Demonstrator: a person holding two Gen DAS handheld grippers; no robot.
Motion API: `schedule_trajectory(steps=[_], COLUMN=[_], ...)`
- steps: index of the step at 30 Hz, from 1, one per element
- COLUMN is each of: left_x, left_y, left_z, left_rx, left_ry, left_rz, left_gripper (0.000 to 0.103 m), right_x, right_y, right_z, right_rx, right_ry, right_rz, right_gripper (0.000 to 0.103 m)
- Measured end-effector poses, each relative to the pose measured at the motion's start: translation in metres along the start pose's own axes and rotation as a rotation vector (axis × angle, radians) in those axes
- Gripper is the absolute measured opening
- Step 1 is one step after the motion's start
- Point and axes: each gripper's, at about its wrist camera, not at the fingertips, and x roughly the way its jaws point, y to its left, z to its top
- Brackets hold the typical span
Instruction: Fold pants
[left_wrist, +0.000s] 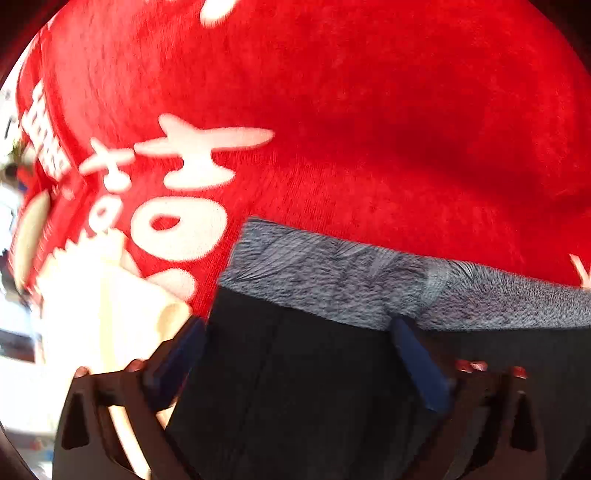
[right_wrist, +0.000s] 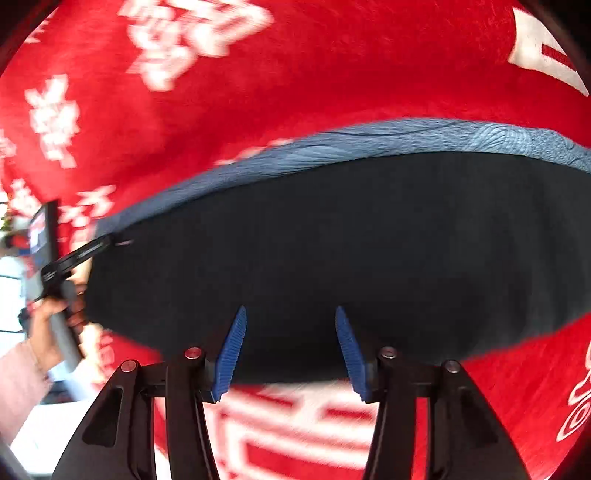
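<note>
While both tongs (left_wrist: 295, 365) (right_wrist: 290, 354) gape empty, folded pants (right_wrist: 332, 240) lie crosswise, grey lining edge farthest.

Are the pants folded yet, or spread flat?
Folded, apparently: the dark pants form a compact shape with grey lining showing along one edge.

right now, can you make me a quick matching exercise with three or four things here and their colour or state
Things:
1. fuzzy cloth under everything
2. main fabric of the folded pants
3. fleecy lining strip along the pants' edge
4. left gripper

Colour or state:
a. heathered grey
b. red with white characters
c. jaws wide open over the pants
d. black

Pairs: 1-b, 2-d, 3-a, 4-c
</note>
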Motion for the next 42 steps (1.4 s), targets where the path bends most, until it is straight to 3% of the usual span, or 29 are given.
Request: schedule_trajectory(steps=[2, 5, 9, 13, 16, 20, 25, 28, 32, 33, 37, 38, 40, 42], left_x=[-0.003, -0.024, -0.078, -0.13, -0.148, -0.157, -0.163, -0.156, -0.133, -0.132, -0.135, -0.135, -0.136, -0.139], left_y=[0.004, -0.004, -0.042, -0.118, -0.184, -0.255, -0.3, -0.319, -0.331, -0.329, -0.328, -0.328, -0.328, -0.328], left_z=[0.001, -0.003, -0.024, -0.053, -0.068, -0.083, -0.086, -0.09, -0.104, -0.107, -0.109, -0.109, -0.108, -0.11], left_rx=[-0.044, 0.0, 0.08, 0.181, 0.234, 0.244, 0.251, 0.278, 0.259, 0.231, 0.224, 0.221, 0.232, 0.238], left_ry=[0.037, 0.049, 0.014, -0.021, -0.017, 0.019, 0.014, 0.0, 0.083, 0.066, 0.039, 0.041, 0.033, 0.023], left_rz=[-0.006, -0.004, -0.12, -0.251, -0.328, -0.393, -0.378, -0.327, -0.286, -0.29, -0.279, -0.28, -0.279, -0.282], left_gripper=[0.103, 0.103, 0.103, 0.103, 0.103, 0.103, 0.103, 0.103, 0.103, 0.103, 0.103, 0.103, 0.103, 0.103], right_x=[-0.001, -0.016, -0.037, -0.058, -0.077, -0.094, -0.108, -0.111, -0.116, -0.112, -0.065, -0.059, -0.061, -0.078], right_y=[-0.012, -0.02, -0.035, -0.057, -0.098, -0.157, -0.218, -0.249, -0.244, -0.238, -0.22, -0.223, -0.234, -0.251], right_z=[0.004, -0.005, -0.027, -0.038, -0.035, -0.037, -0.052, -0.058, -0.02, -0.006, 0.058, 0.065, 0.08, 0.08], right_rx=[0.05, 0.083, 0.134, 0.201, 0.251, 0.385, 0.532, 0.62, 0.52, 0.483, 0.388, 0.379, 0.36, 0.385], right_ry=[-0.009, -0.016, -0.024, -0.05, -0.108, -0.127, -0.215, -0.263, -0.319, -0.323, -0.271, -0.256, -0.285, -0.33], right_rz=[0.035, 0.06, 0.109, 0.081, 0.004, 0.037, 0.134, 0.197, 0.276, 0.282, 0.261, 0.242, 0.166, 0.086], right_gripper=[0.053, 0.056, 0.056, 0.056, 0.056, 0.056, 0.056, 0.056, 0.056, 0.056, 0.056, 0.051, 0.038, 0.041])
